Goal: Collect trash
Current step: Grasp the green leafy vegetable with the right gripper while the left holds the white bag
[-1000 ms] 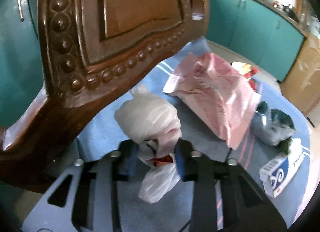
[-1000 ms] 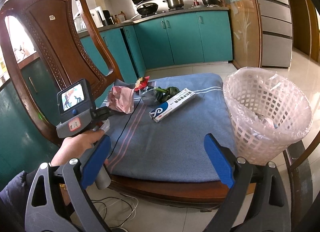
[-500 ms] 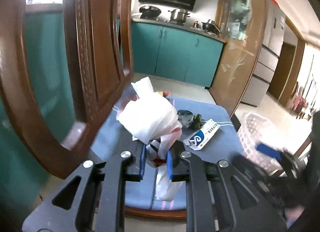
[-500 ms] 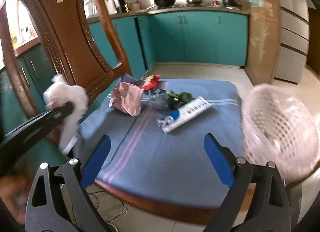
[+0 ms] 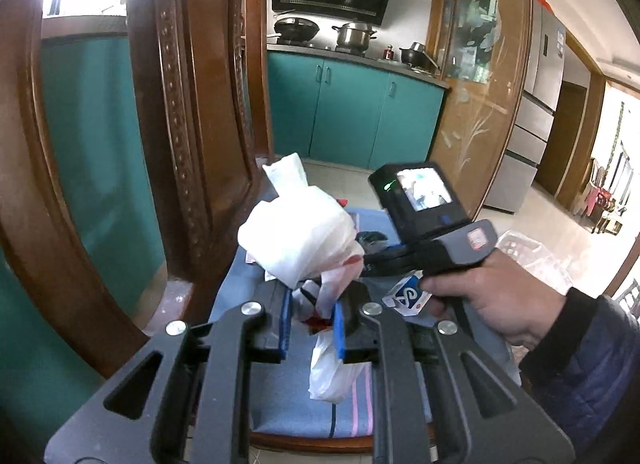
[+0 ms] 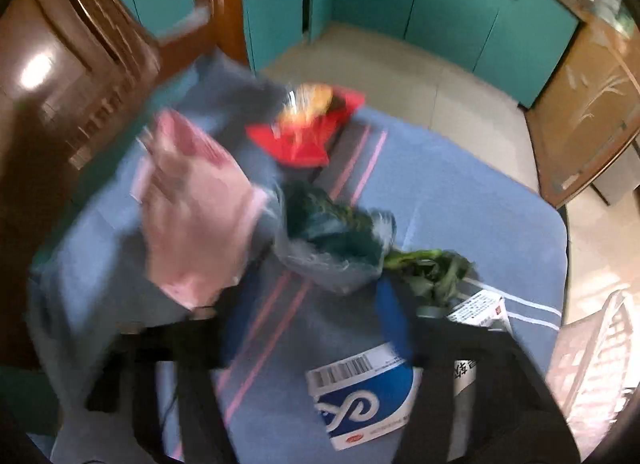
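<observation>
My left gripper (image 5: 312, 316) is shut on the neck of a knotted white plastic bag (image 5: 298, 240), held up above the blue chair cushion (image 5: 280, 396). My right gripper (image 6: 316, 320) points steeply down over the cushion (image 6: 460, 191). Its jaws are closing, with only striped cloth between the blue pads (image 6: 236, 328). Just past its tips lies a clear bag of greens (image 6: 332, 240). A blue-and-white box (image 6: 368, 396) lies under its right finger. A pink bag (image 6: 196, 215) and a red wrapper (image 6: 308, 135) lie further left and back. The right wrist view is blurred.
The carved wooden chair back (image 5: 176, 111) rises close on the left. A white plastic basket (image 5: 536, 260) stands past the cushion's right edge (image 6: 592, 364). A hand (image 5: 492, 296) holds the right gripper's handle. Teal cabinets (image 5: 352, 111) line the far wall.
The left gripper has lifted the white bag off the cushion and tilted up. The right gripper has swung in over the cushion, tipped downward, and its jaws have narrowed.
</observation>
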`<state>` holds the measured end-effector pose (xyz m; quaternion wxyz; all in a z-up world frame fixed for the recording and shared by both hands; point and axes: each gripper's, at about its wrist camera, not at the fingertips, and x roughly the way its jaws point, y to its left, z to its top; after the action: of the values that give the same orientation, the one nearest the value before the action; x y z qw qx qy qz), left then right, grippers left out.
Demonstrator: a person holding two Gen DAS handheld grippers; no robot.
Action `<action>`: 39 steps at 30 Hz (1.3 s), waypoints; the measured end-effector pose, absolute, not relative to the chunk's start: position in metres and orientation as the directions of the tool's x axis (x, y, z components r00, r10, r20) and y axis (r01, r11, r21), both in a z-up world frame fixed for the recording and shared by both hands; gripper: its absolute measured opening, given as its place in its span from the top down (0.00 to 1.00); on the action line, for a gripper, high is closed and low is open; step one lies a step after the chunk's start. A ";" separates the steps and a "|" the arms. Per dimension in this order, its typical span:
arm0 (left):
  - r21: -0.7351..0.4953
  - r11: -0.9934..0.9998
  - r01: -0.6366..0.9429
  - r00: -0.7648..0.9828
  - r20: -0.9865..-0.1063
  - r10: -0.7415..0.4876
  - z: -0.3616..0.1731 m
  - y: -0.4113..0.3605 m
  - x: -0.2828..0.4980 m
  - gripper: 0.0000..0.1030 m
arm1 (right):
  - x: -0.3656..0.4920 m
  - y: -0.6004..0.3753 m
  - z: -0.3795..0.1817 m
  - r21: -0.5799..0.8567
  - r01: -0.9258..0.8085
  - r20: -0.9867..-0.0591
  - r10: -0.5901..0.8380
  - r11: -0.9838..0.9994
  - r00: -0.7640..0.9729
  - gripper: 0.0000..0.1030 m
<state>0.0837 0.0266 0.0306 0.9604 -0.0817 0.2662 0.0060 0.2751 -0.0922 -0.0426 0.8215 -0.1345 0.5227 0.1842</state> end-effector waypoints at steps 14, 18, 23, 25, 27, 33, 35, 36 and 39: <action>-0.188 0.981 -0.048 0.839 -0.540 -0.063 0.025 0.031 0.090 0.82 | 0.174 -0.157 0.016 0.106 -0.484 -0.761 0.384 0.868 0.523 0.87; -0.185 0.982 -0.046 0.837 -0.544 -0.063 0.025 0.026 0.093 0.81 | 0.181 -0.182 0.016 0.103 -0.401 -0.725 0.345 0.910 0.597 0.48; -0.169 0.985 -0.027 0.830 -0.552 -0.072 0.022 0.018 0.097 0.81 | 0.215 -0.179 -0.006 0.099 -0.376 -0.762 0.314 0.921 0.567 0.47; -0.172 0.985 -0.030 0.827 -0.558 -0.072 0.021 0.017 0.099 0.81 | 0.234 -0.178 -0.019 0.122 -0.347 -0.781 0.306 0.930 0.545 0.47; -0.175 0.984 -0.031 0.823 -0.564 -0.074 0.019 0.018 0.101 0.81 | 0.252 -0.182 -0.029 0.186 -0.291 -0.800 0.317 0.938 0.509 0.47; -0.176 0.984 -0.013 0.819 -0.567 -0.090 0.019 0.014 0.105 0.81 | 0.289 -0.176 -0.048 0.190 -0.195 -0.828 0.264 0.962 0.494 0.49; -0.177 0.984 -0.009 0.818 -0.567 -0.094 0.018 0.013 0.105 0.81 | 0.298 -0.172 -0.055 0.184 -0.163 -0.843 0.241 0.969 0.481 0.52; -0.177 0.984 -0.008 0.817 -0.569 -0.096 0.018 0.013 0.106 0.81 | 0.301 -0.170 -0.058 0.186 -0.157 -0.846 0.240 0.970 0.476 0.55; -0.178 0.984 -0.006 0.813 -0.573 -0.099 0.017 0.013 0.107 0.81 | 0.309 -0.164 -0.066 0.192 -0.144 -0.855 0.238 0.971 0.462 0.69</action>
<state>0.1069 0.0129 0.0165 0.9483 -0.0859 0.3044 -0.0244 0.3092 -0.1644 -0.0656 0.8537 0.0459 0.5066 0.1119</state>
